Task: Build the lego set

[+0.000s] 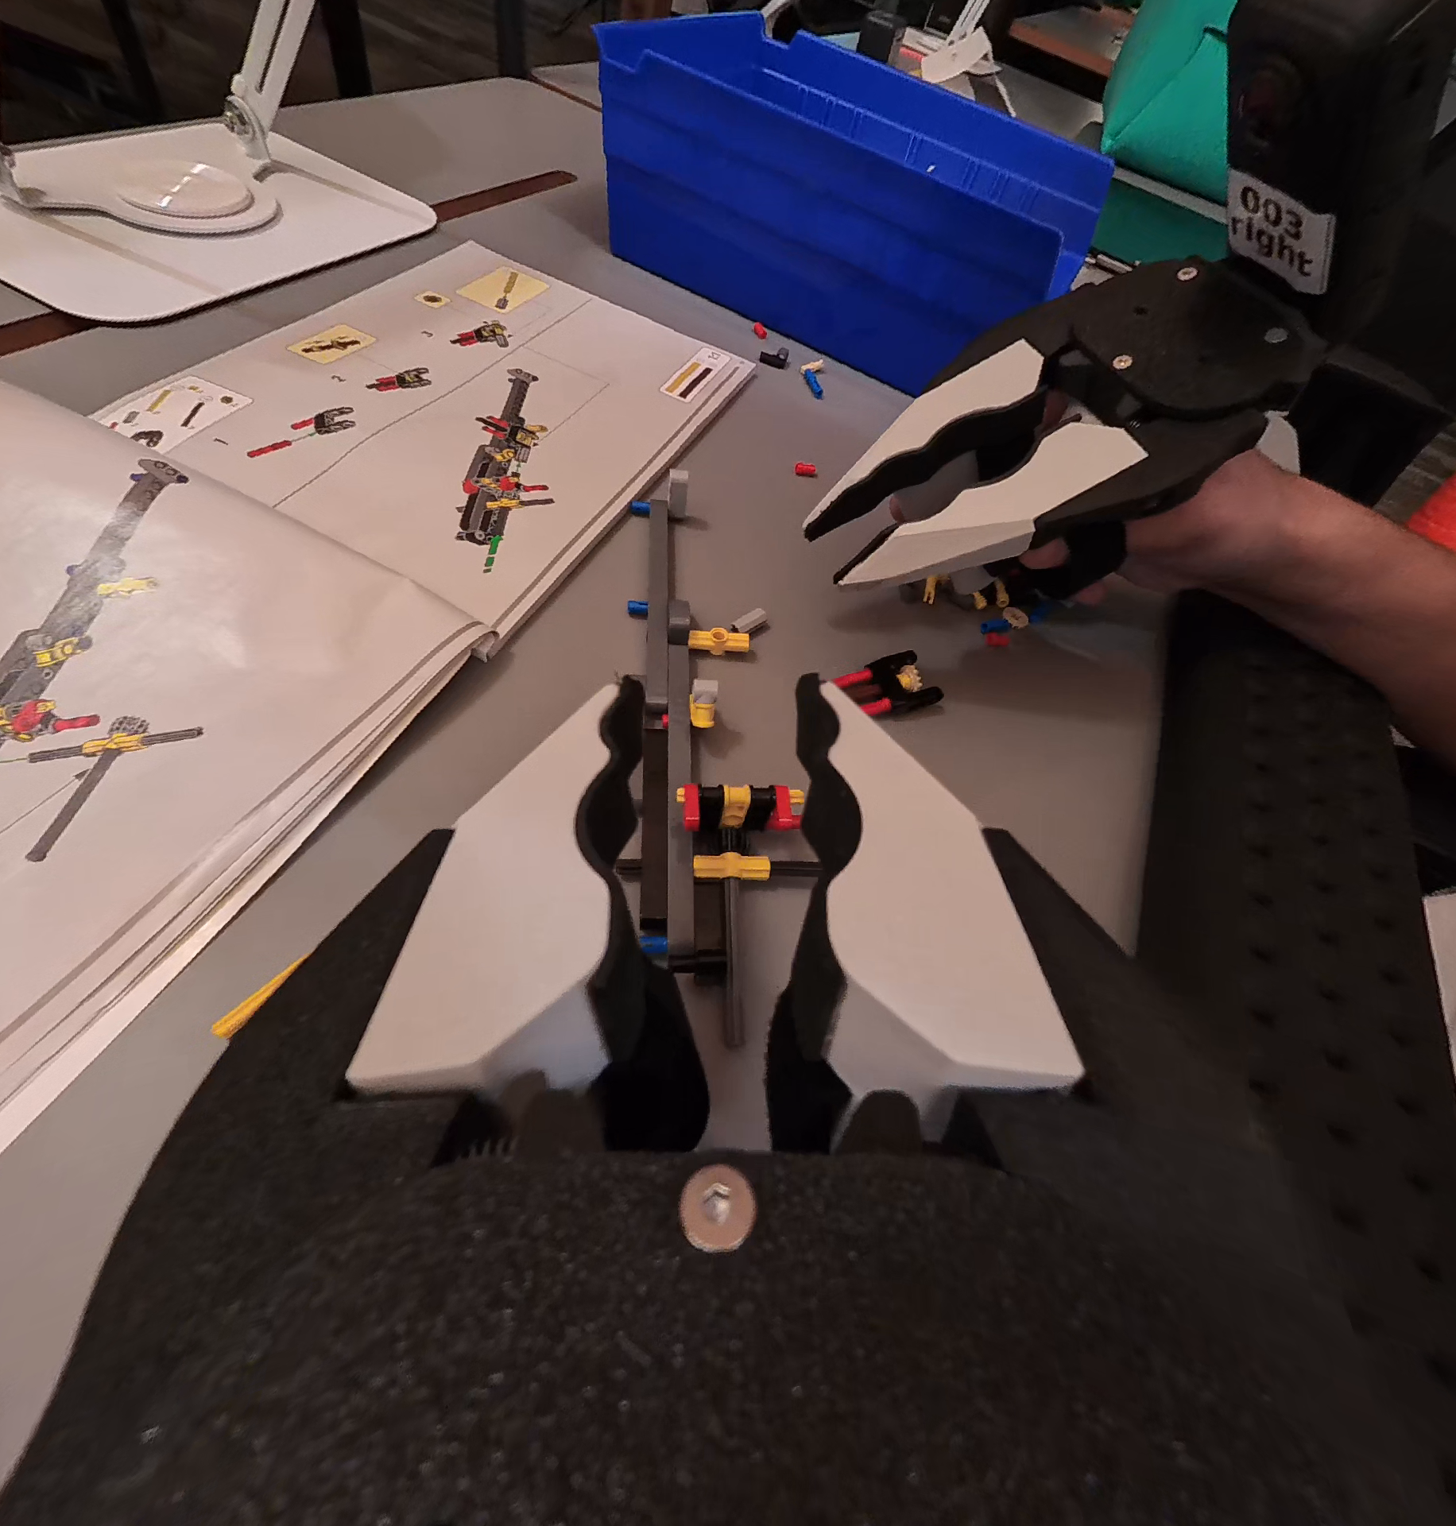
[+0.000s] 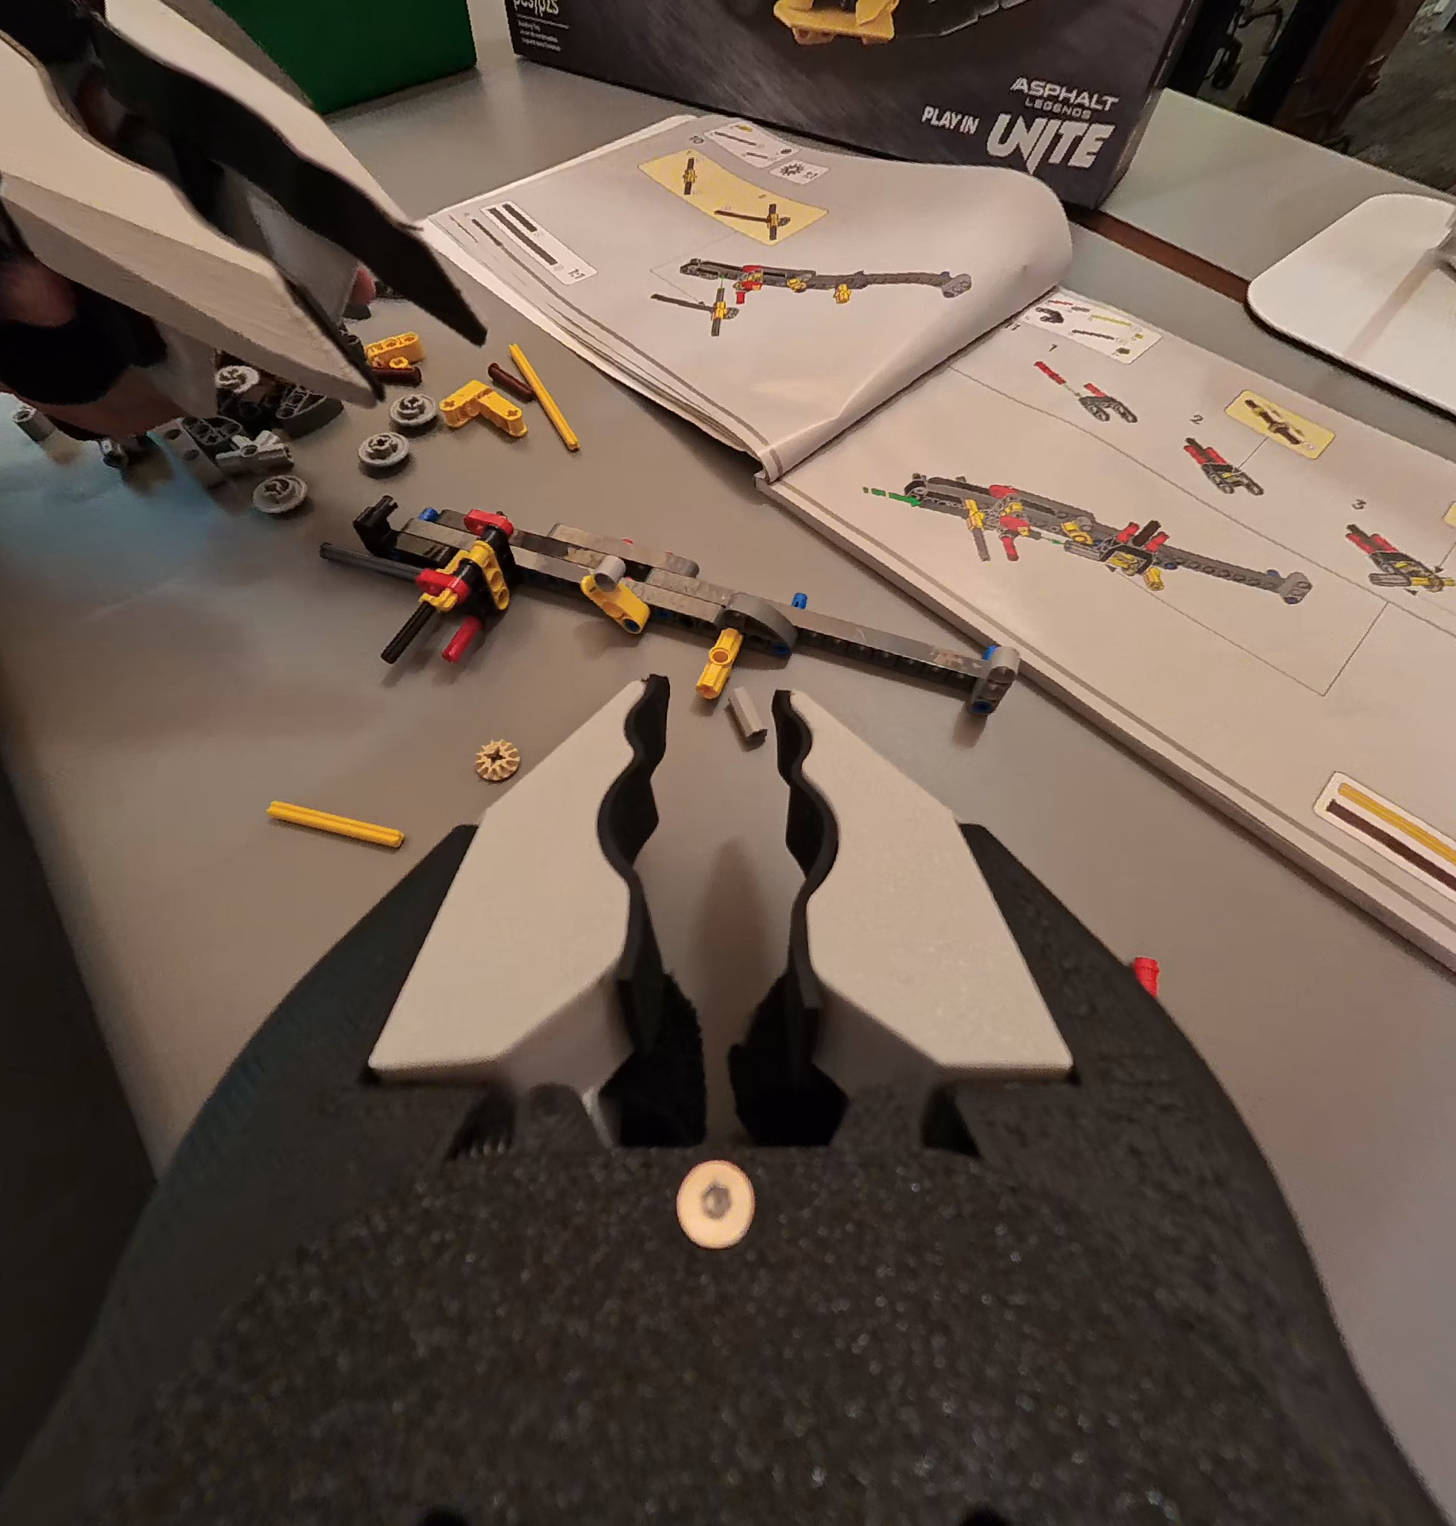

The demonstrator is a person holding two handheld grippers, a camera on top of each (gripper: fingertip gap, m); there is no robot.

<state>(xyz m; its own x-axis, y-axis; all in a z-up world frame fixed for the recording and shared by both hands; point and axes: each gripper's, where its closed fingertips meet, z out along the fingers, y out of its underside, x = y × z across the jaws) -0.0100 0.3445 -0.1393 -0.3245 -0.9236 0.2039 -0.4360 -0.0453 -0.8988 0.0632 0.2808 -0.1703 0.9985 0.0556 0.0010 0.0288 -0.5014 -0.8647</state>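
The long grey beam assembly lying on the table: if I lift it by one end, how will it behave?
The beam assembly is long and thin, jointed from overlapping beams, so it may sag or pivot. Weight looks biased toward the red-and-yellow cluster. Its protruding pins may snag the left gripper.

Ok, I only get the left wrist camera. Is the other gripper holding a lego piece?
Observer: No. The right gripper is open, with nothing in it.
Operator: Are there any round wheel bits somewhere?
Observer: Yes, some grey round pieces lie on the table near the left gripper.
Operator: And where's the box?
Observer: A dark box stands behind the open instruction booklet.
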